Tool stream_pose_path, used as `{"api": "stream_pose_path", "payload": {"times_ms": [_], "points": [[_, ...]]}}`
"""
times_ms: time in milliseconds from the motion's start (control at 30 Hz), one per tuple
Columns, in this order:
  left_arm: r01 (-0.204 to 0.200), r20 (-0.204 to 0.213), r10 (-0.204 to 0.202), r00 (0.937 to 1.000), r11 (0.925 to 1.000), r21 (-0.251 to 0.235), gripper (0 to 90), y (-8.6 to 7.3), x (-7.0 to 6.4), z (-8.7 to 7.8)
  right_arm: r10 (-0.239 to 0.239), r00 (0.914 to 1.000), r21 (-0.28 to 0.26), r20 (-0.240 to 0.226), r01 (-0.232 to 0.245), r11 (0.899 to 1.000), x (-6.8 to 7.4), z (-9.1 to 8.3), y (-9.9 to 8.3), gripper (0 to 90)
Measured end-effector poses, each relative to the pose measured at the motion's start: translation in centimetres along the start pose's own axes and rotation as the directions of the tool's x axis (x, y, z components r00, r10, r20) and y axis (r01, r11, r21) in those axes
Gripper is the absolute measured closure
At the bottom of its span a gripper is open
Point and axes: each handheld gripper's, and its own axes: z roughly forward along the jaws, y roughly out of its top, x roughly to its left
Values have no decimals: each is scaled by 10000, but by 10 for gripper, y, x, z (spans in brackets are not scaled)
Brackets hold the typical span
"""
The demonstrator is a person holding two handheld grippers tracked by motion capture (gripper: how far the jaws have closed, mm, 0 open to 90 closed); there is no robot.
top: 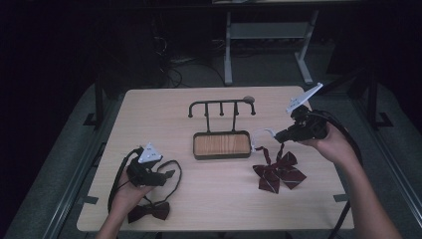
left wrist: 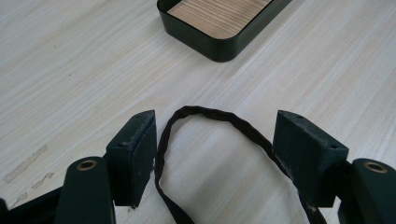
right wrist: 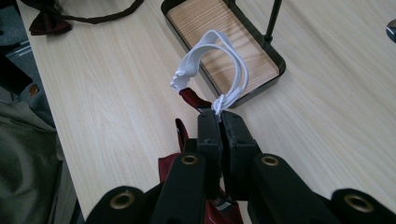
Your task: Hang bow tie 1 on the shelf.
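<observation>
Evidently, two bow ties are being readied for the hook rack (top: 221,110) that rises from the wooden tray (top: 222,145) at the middle of the surface (top: 199,199). The white elastic loop (right wrist: 212,70) of the dark red ribbon bow (top: 278,172) is pinched at its knot by the right gripper (right wrist: 219,114), whose jaws are clenched together on it; the loop is thereby held up and open just beside the tray, probably so that it can be slipped over a hook, while the bow itself is left on the surface below the hand. The left gripper (left wrist: 215,154) is held low with its jaws released and spread to either side of the dark strap (left wrist: 210,121), which lies flat between them untouched; a grasp there seems to be prepared. The strap belongs to the second bow tie (top: 149,211), which rests at the near edge under the left hand (top: 130,191).

Much of that tie is covered by the hand in the high view. How the red bow is joined to its elastic is hidden behind the right jaws, and the small object at the rack's right end (top: 248,99) cannot be made out.
</observation>
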Motion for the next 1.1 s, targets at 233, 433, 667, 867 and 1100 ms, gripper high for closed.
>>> {"api": "stream_pose_path", "payload": {"times_ms": [233, 433, 667, 867, 1100], "points": [[8, -14, -8, 10000, 10000, 1, 311, 0, 0, 0, -140, 9999, -33, 35, 140, 9999, 3, -4, 8, 867], [5, -41, -5, 10000, 10000, -46, 311, 0, 1, -1, -212, 9998, -112, 39, 213, 9997, 4, -8, 15, 867], [-30, 15, 30, 10000, 10000, -17, 311, 0, 0, 0, -368, 9993, -153, 109, 370, 9992, 5, -14, 24, 867], [-51, 34, 51, 10000, 10000, -12, 311, 1, 0, 0, -376, 9992, -158, 164, 379, 9992, 6, -17, 31, 866], [-27, 46, 27, 10000, 10000, 5, 311, 0, 0, 0, -400, 9989, -138, 236, 403, 9991, 4, -19, 36, 866]]}}
